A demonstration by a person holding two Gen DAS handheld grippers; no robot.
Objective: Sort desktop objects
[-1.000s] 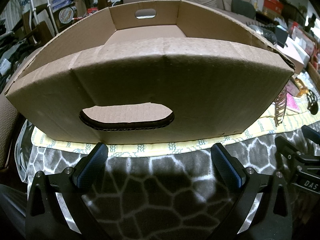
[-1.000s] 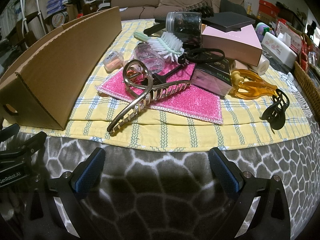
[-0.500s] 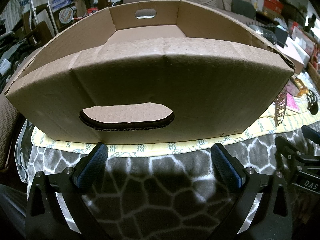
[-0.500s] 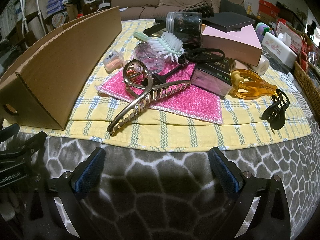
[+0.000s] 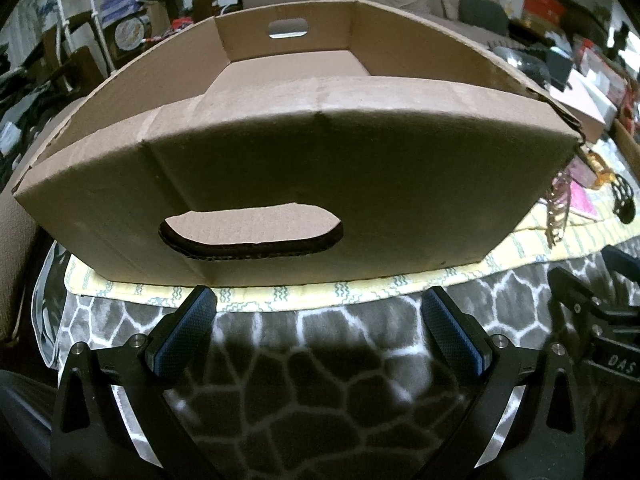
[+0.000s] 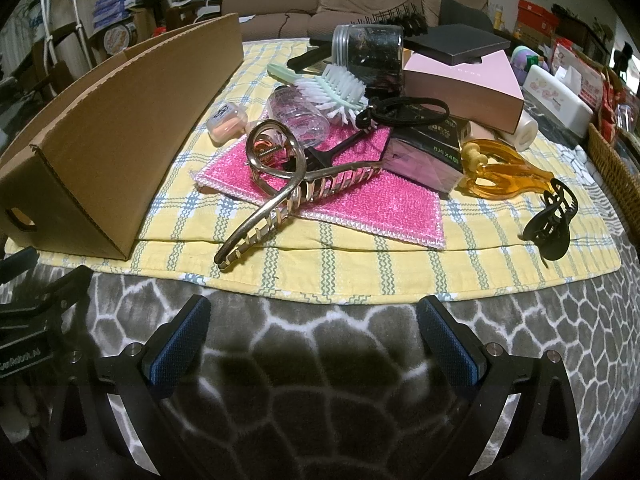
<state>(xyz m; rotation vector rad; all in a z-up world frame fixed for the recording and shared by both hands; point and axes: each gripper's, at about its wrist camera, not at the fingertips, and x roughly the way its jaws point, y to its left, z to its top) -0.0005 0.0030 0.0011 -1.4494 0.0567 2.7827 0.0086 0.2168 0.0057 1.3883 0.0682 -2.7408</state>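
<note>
Dim indoor light, soft shadows below, heavy fisheye bending, dark vignetted corners.

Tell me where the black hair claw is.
In the right wrist view the black claw lies at the right edge of the yellow cloth, just beyond the amber clip and apart from the pink cloth.

Matt cardboard box (image 5: 360, 168); glossy metal claw clip (image 6: 288, 188) (pink terry cloth (image 6: 372, 204) beneath).

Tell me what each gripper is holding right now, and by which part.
Nothing is held. The left gripper faces the cardboard box with jaws open and empty; the right gripper is open and empty, short of the gold hair claw.
</note>
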